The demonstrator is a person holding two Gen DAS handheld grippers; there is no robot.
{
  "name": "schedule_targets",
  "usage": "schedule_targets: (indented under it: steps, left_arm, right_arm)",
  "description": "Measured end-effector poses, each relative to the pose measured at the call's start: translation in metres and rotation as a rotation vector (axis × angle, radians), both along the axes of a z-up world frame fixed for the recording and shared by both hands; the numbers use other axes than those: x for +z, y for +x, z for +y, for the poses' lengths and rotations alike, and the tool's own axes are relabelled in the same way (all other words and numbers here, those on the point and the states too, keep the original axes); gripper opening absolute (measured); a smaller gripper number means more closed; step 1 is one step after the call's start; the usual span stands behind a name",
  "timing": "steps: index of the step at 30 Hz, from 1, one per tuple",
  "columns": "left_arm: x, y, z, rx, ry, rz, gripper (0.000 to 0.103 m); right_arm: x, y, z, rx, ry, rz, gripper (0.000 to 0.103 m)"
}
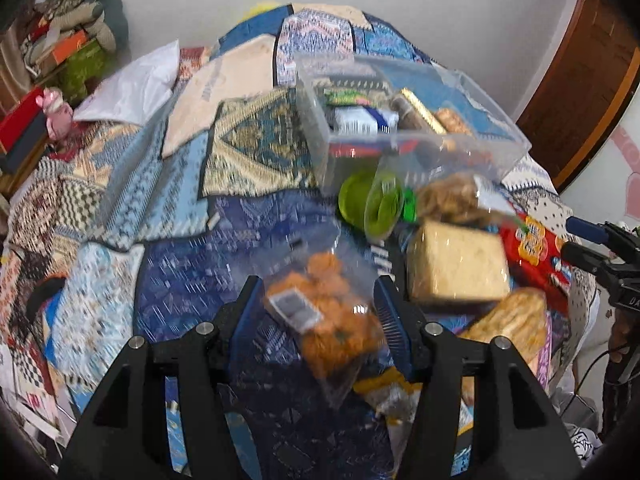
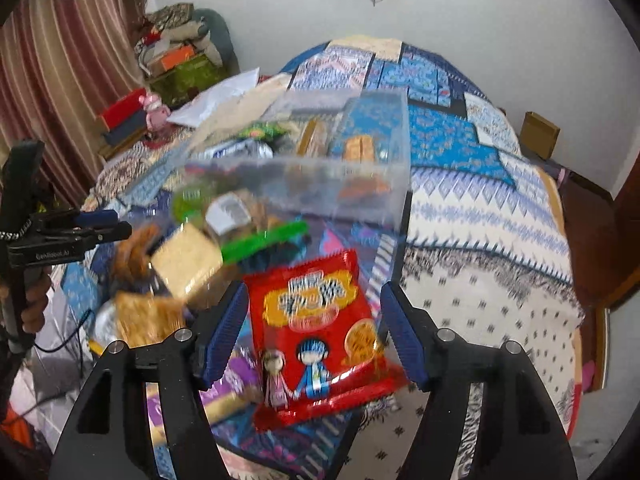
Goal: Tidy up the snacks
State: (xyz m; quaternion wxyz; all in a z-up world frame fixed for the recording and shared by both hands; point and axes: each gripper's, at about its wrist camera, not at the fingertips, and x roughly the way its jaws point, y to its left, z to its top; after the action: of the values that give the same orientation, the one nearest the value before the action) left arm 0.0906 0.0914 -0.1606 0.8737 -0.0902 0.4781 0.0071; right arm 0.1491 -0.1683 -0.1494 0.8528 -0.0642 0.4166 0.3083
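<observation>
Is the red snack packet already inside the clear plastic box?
No, the red snack packet lies on the bedspread, between the right gripper's open fingers, in front of the clear plastic box.

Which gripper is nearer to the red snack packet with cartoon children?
Right. The right gripper has its open jaws either side of the red snack packet; the left gripper frames a clear bag of orange snacks.

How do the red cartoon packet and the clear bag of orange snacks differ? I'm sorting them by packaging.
The red packet is opaque foil printed with cartoon children; the orange snack bag is see-through plastic showing its contents, with a small label. The red packet lies flat between the open right gripper; the orange snack bag looks lumpy and crumpled between the open left gripper. Both rest on the patterned bedspread, outside the clear box.
</observation>
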Motion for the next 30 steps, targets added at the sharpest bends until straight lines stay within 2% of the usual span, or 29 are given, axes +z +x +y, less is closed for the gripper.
schedule_targets:
  steps: [3, 5, 12, 17, 20, 22, 24, 27, 30]
  left_arm:
    - [-0.005, -0.002, -0.002, 0.0, -0.002, 0.002, 0.063]
    - [-0.007, -0.002, -0.005, -0.004, -0.023, 0.008, 0.063]
    - [-0.012, 0.003, -0.011, -0.012, -0.05, 0.009, 0.073]
    - [-0.025, 0.01, -0.019, -0.028, -0.041, 0.042, 0.075]
    - [-0.028, 0.011, -0.018, -0.018, -0.041, 0.029, 0.075]
    - [-0.028, 0.012, -0.017, -0.013, -0.037, 0.015, 0.072]
    - [-0.028, 0.01, -0.015, -0.009, -0.031, -0.002, 0.064]
    - [-0.025, 0.007, -0.009, 0.016, -0.046, -0.022, 0.061]
    - [-0.021, 0.003, -0.003, 0.028, -0.054, -0.037, 0.06]
  right_arm:
    - [-0.013, 0.001, 0.001, 0.009, -0.004, 0.041, 0.075]
    - [-0.02, 0.002, 0.003, 0.011, -0.022, 0.05, 0.076]
    - [-0.034, 0.001, 0.009, 0.03, -0.043, 0.081, 0.08]
    - [-0.046, 0.001, 0.013, 0.034, -0.038, 0.117, 0.082]
    - [-0.048, 0.001, 0.012, 0.019, -0.019, 0.113, 0.082]
    - [-0.047, 0.001, 0.01, 0.012, 0.0, 0.114, 0.077]
    - [-0.046, 0.0, 0.008, 0.009, 0.007, 0.111, 0.072]
    - [-0.045, -0.002, 0.007, 0.0, 0.014, 0.105, 0.066]
    - [-0.041, -0.002, 0.003, -0.016, 0.023, 0.1, 0.065]
